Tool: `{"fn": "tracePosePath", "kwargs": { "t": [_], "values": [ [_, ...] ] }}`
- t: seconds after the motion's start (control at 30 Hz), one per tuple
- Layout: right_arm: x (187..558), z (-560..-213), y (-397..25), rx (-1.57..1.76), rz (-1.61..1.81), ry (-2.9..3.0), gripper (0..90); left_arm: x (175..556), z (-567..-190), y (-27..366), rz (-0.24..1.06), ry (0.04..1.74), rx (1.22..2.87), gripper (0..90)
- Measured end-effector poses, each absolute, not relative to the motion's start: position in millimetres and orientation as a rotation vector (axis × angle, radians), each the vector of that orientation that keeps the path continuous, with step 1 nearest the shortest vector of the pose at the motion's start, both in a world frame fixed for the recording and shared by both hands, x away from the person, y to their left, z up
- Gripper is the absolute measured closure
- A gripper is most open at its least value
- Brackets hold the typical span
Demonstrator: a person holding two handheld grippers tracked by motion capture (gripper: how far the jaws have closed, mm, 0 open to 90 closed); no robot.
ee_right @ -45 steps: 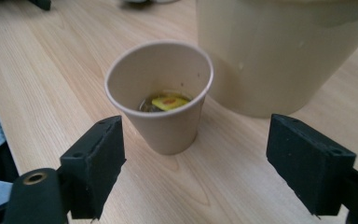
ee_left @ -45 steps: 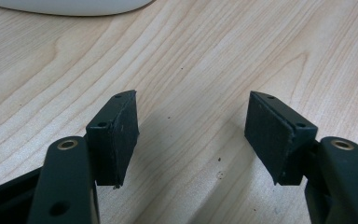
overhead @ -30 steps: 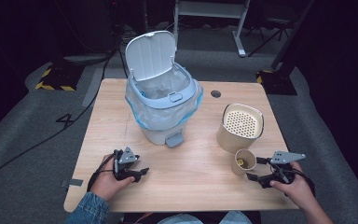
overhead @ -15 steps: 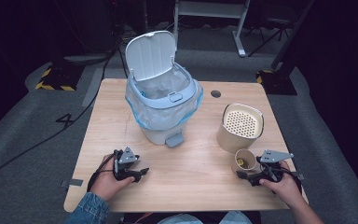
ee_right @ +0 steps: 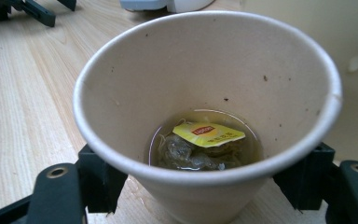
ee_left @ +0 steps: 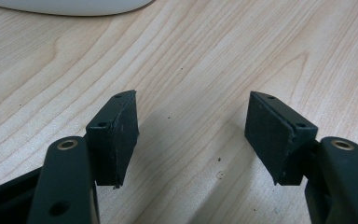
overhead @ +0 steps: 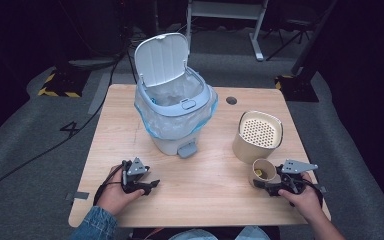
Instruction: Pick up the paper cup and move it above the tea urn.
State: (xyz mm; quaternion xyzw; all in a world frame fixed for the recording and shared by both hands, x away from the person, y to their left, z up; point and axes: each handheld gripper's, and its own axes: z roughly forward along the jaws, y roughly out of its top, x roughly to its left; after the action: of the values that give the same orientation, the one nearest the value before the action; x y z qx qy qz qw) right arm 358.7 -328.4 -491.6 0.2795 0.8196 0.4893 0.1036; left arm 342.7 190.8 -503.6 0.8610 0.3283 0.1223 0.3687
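The paper cup [ee_right: 205,116] is hiding the right gripper [ee_right: 205,186] pads, jaws hugging it; one teabag [ee_right: 208,134] is lying inside; left gripper [ee_left: 191,135] is gaping empty.

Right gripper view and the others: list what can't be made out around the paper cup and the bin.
- Right hand-held gripper: the paper cup covers its pads in the right gripper view, so contact is unclear.
- Tea bag: its tag's small print is unreadable.
- Pedal bin: in the high view the liner blurs whatever is inside.
- Perforated canister: interior hidden by its top.
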Motion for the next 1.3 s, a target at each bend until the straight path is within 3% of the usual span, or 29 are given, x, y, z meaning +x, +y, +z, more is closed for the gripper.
{"fn": "tracePosePath", "kwargs": {
  "t": [0.73, 1.3],
  "values": [
    [355.2, -423.1, -339.8, 0.707, 1.495, 2.384, 29.1, 342.8, -503.5, 190.8, 0.328, 0.836, 2.218, 35.2],
    [387.8, -361.8, -346.0, 0.613, 1.476, 2.368, 29.9, 341.9, -503.6, 190.8, 0.326, 0.846, 2.213, 35.2]
  ]
}}
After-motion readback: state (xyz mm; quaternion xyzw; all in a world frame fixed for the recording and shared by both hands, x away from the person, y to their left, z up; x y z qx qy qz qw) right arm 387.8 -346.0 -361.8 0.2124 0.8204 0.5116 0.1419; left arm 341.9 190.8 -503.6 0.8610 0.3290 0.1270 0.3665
